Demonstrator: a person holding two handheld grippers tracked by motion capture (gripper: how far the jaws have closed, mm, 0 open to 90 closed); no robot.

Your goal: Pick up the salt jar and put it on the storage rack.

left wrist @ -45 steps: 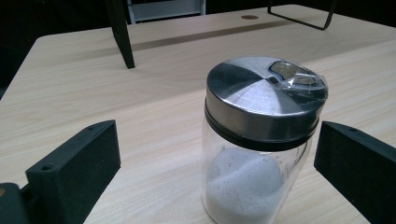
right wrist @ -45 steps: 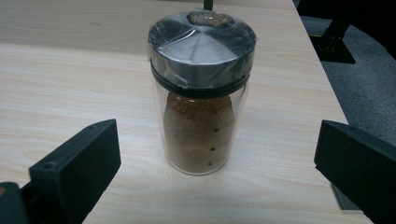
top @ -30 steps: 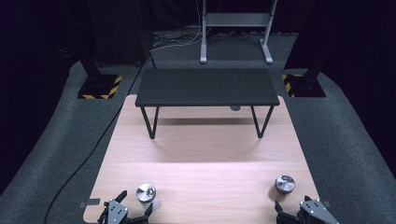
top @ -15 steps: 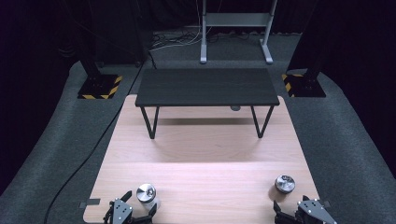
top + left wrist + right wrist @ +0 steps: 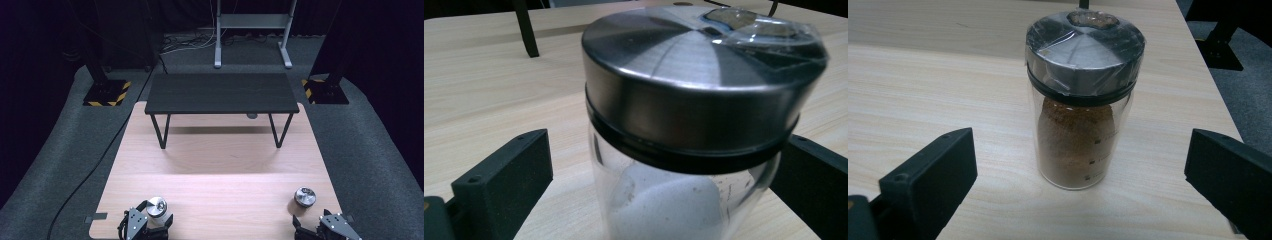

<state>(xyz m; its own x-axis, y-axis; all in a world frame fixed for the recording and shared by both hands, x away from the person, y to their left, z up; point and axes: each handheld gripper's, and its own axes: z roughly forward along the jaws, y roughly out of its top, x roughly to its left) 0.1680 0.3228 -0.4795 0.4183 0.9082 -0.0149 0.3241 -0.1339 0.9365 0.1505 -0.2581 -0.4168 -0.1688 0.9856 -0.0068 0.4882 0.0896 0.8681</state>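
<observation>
A glass jar of white powder [image 5: 684,150] with a steel lid stands between the spread jaws of my left gripper [image 5: 150,222]; in the high view this jar [image 5: 157,206] sits near the table's front left. The jaws stand apart from the glass on both sides. A second jar [image 5: 1082,100], holding brown powder under a plastic-wrapped steel lid, stands upright a short way ahead of my right gripper [image 5: 314,226], which is open. In the high view that brown jar [image 5: 304,196] is near the front right corner.
A small black bench [image 5: 221,93] on thin metal legs stands across the far half of the wooden table [image 5: 220,165]. Grey carpet surrounds the table, with a cable [image 5: 95,165] trailing along the left and stand bases behind.
My left gripper has slid forward, so its jaws now flank the white-powder jar. The right gripper has crept slightly closer to the brown jar.
</observation>
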